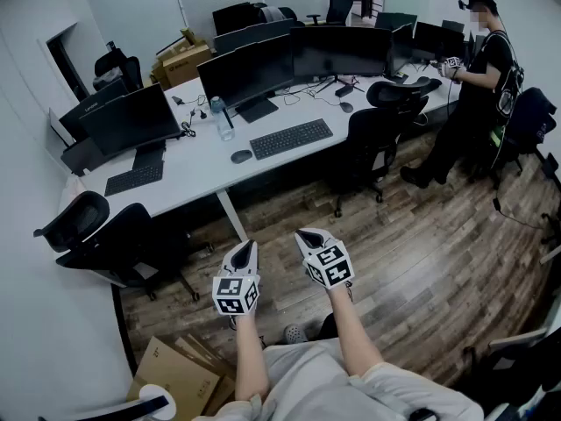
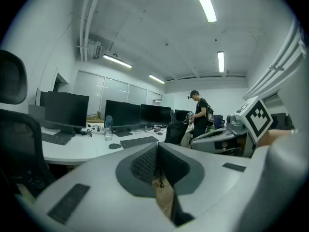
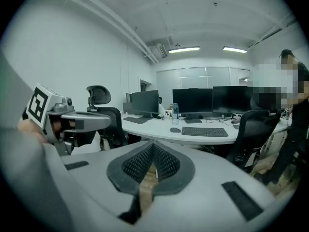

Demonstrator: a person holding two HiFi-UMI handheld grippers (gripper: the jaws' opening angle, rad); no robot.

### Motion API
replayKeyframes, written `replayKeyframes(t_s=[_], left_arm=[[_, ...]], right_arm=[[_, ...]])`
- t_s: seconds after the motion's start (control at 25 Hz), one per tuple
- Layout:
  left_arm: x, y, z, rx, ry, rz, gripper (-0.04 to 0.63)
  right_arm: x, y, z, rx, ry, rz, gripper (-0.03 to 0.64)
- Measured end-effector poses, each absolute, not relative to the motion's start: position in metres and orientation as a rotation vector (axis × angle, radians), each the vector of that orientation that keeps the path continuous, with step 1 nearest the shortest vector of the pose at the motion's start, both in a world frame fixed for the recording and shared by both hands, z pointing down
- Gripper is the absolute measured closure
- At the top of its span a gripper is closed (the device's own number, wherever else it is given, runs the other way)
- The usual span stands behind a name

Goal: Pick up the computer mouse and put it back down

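A dark computer mouse lies on the white desk, just left of a black keyboard. It also shows as a small dark mound in the left gripper view and as the mouse in the right gripper view. My left gripper and right gripper are held side by side over the wooden floor, well short of the desk. Both are shut with nothing between their jaws.
Several dark monitors and a clear bottle stand on the desk. Black office chairs stand at its front, another chair at the left. A person in black stands at the far right. Cardboard lies on the floor near my feet.
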State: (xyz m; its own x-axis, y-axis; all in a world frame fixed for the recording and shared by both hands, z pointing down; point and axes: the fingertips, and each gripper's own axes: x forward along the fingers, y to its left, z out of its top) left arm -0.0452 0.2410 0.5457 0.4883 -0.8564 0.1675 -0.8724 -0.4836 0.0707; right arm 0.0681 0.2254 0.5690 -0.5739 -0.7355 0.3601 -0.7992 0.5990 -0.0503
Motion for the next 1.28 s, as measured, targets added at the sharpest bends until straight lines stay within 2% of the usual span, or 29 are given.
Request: replayKeyframes(t_s=[0.76, 0.8, 0.84, 0.88, 0.92, 1.0, 1.12, 1.28], left_arm=[[-0.054, 0.236, 0.547, 2.581, -1.484, 0.158, 0.569], [-0.056, 0.236, 0.546, 2.582, -1.488, 0.158, 0.569], [-0.059, 0.236, 0.545, 2.579, -1.497, 0.159, 0.568], [-0.062, 0.236, 0.545, 2.575, -1.507, 0.159, 0.563], [-0.064, 0.235, 0.545, 2.570, -1.515, 0.160, 0.548], [-0.065, 0.232, 0.546, 2.565, -1.517, 0.169, 0.451], [-0.068, 0.226, 0.541, 2.567, -1.531, 0.154, 0.417], [-0.071, 0.225, 0.534, 2.573, -1.556, 0.121, 0.388]], right_arm=[[0.056, 0.218, 0.557, 1.262, -2.639, 0.315, 0.607], [0.054, 0.218, 0.557, 1.263, -2.641, 0.321, 0.597], [0.053, 0.218, 0.558, 1.260, -2.642, 0.329, 0.536], [0.051, 0.217, 0.559, 1.258, -2.641, 0.336, 0.511], [0.051, 0.215, 0.559, 1.262, -2.640, 0.340, 0.506], [0.054, 0.212, 0.558, 1.283, -2.640, 0.347, 0.480], [0.060, 0.210, 0.554, 1.323, -2.641, 0.361, 0.412], [0.066, 0.211, 0.552, 1.359, -2.650, 0.388, 0.368]])
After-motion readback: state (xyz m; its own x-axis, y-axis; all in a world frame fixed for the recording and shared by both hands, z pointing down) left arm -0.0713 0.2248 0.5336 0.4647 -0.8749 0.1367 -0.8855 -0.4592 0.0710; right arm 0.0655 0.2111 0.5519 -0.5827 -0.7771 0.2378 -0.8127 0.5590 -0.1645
